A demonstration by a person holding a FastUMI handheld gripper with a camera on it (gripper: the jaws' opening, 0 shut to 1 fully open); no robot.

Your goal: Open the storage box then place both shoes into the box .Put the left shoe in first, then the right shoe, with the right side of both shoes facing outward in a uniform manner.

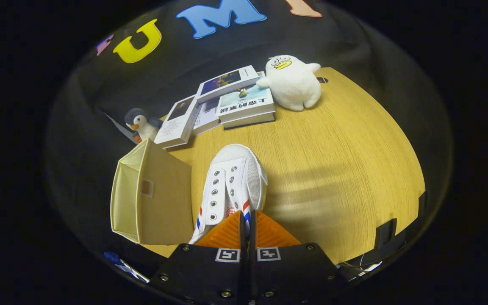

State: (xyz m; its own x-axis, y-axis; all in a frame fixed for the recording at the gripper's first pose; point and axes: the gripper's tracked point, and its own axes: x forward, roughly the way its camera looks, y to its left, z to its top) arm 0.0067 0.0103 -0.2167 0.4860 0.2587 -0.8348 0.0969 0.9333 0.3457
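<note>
Tongs (248, 220) pinched nearly closed on white lace-up canvas shoe (232, 182)'s collar; heel hidden behind fingers; beige fabric storage box (155, 199) beside.

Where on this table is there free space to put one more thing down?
Free: the bare table on the shoe's side away from the box, below the white plush. Crowded: books and penguin. Gripper shut on the shoe.
</note>
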